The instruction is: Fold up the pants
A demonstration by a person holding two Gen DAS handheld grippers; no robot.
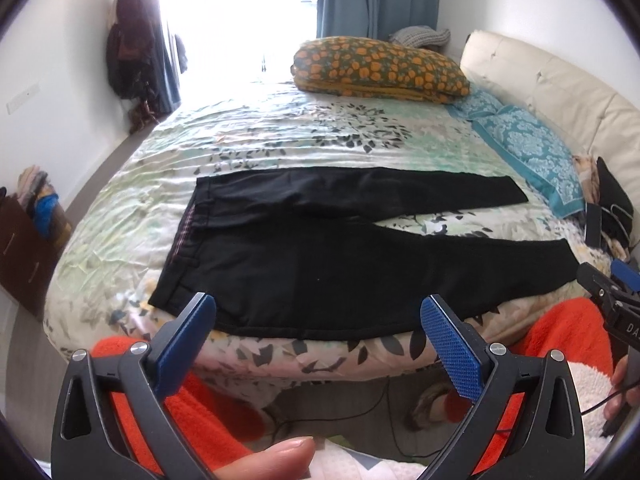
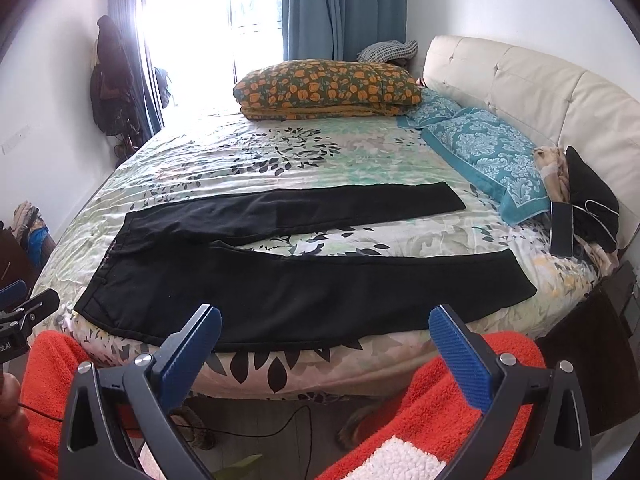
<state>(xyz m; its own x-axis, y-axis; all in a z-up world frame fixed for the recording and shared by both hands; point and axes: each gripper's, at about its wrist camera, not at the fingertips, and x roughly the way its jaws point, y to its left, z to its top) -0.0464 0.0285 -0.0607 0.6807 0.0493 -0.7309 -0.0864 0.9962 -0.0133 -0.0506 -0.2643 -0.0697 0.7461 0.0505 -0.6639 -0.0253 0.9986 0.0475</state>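
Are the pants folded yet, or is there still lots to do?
Not yet. Done: the black pants lie spread flat on the bed, legs apart, waistband to the left. In hand: nothing; the left gripper and right gripper both hang open at the bed's near edge, touching no cloth. Left: all the folding, probably starting with laying one leg over the other.

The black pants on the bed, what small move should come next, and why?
Probably bring the left gripper down to the near waistband corner. The black pants lie flat and unfolded on the bed, legs spread apart, and both the left and right gripper hover open, holding nothing.
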